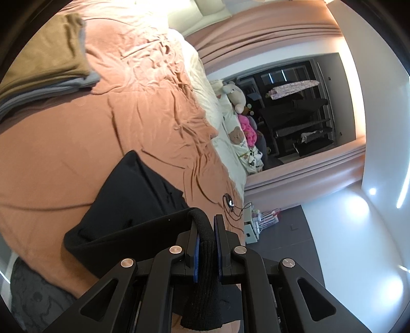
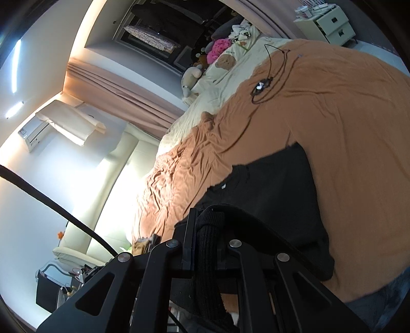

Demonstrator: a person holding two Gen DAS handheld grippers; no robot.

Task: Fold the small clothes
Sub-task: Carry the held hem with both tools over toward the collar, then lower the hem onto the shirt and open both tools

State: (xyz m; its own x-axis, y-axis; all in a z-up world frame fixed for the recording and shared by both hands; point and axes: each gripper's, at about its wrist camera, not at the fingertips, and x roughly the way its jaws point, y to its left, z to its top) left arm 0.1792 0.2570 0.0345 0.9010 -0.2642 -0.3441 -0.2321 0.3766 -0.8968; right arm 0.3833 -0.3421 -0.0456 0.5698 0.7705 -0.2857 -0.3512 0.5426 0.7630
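A black garment [image 1: 133, 205] lies on the orange bedsheet [image 1: 77, 143]. My left gripper [image 1: 206, 230] is shut on a ribbed edge of the black garment and holds that edge lifted off the bed. In the right wrist view the same black garment [image 2: 276, 184] lies spread on the sheet, its neck label showing. My right gripper [image 2: 205, 225] is shut on another ribbed edge of the garment and holds it raised. Each jaw pair pinches bunched black knit fabric.
A stack of folded tan and grey clothes [image 1: 48, 66] sits at the far left of the bed. A black cable with a small device [image 2: 261, 85] lies on the sheet. Cream bedding and plush toys [image 1: 235, 97] lie at the bed's end. A white drawer unit [image 2: 330, 23] stands beside the bed.
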